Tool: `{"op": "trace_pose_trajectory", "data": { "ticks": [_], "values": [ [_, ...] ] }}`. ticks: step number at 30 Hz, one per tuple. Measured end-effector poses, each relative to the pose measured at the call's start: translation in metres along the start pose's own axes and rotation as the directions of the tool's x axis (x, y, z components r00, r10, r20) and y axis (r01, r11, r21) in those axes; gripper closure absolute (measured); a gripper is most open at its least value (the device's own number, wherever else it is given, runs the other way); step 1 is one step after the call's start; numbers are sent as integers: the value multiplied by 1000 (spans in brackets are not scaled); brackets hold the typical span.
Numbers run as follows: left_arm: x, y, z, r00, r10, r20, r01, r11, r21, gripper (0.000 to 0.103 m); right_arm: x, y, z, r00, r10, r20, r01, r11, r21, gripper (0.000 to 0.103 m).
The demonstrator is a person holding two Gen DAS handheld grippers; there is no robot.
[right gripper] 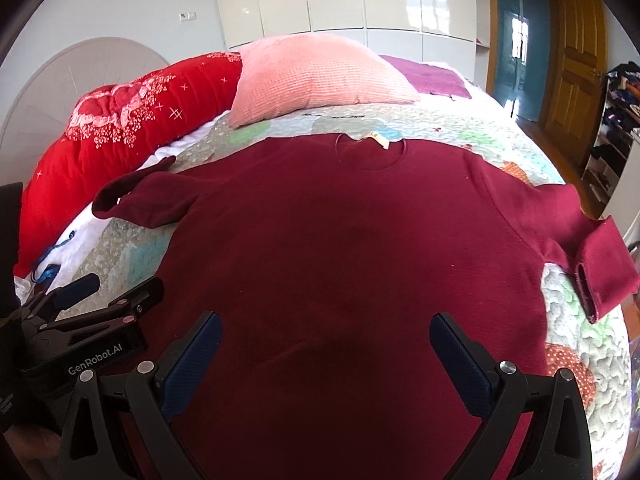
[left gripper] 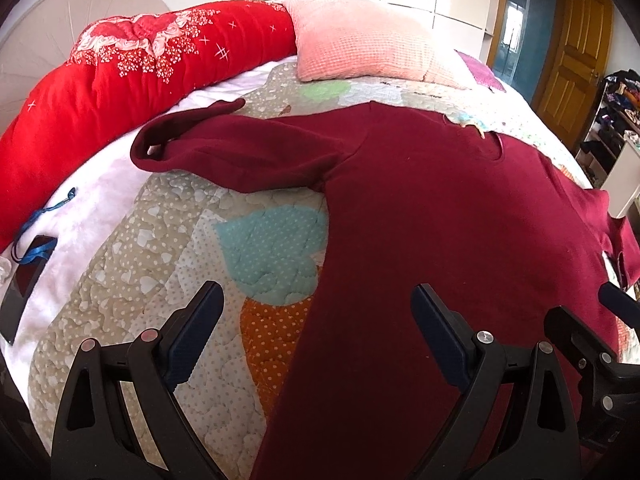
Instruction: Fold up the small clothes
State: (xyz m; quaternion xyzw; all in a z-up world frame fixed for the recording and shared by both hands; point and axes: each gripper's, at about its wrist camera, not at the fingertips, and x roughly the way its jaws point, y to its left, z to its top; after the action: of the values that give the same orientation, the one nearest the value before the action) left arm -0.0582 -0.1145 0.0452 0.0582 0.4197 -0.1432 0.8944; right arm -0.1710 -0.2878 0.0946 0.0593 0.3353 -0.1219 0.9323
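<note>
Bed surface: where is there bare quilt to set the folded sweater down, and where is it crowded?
Free: the quilt patch between the maroon sweater body and the phone, below the left sleeve. Also a strip between the collar and the pink pillow. Crowded: the red comforter along the left edge, and the right sleeve at the bed's right edge.

Under my grippers, the bed's patchwork quilt (right gripper: 576,312) carries a maroon sweater (right gripper: 320,248) lying flat, sleeves out to both sides. A pink pillow (right gripper: 316,76) and a rolled red blanket (left gripper: 120,76) rest along the far edge. A dark phone (left gripper: 24,284) with a blue lanyard (left gripper: 40,220) lies on the white sheet (left gripper: 92,208).
</note>
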Motion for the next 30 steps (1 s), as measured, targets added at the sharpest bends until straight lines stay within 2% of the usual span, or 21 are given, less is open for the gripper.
{"op": "trace_pose_trajectory", "data": {
  "ticks": [21, 25, 30],
  "values": [
    [8, 19, 8, 1000, -13, -22, 12, 999, -37, 8, 29, 2, 0, 999, 12, -39, -11, 1000, 20, 0],
    [9, 44, 24, 1000, 23, -1, -23, 997, -72, 8, 36, 5, 0, 999, 18, -48, -17, 1000, 22, 0],
    [17, 89, 66, 985, 162, 60, -154, 981, -122, 8, 40, 9, 2, 998, 38, -52, -37, 999, 20, 0]
  ]
}}
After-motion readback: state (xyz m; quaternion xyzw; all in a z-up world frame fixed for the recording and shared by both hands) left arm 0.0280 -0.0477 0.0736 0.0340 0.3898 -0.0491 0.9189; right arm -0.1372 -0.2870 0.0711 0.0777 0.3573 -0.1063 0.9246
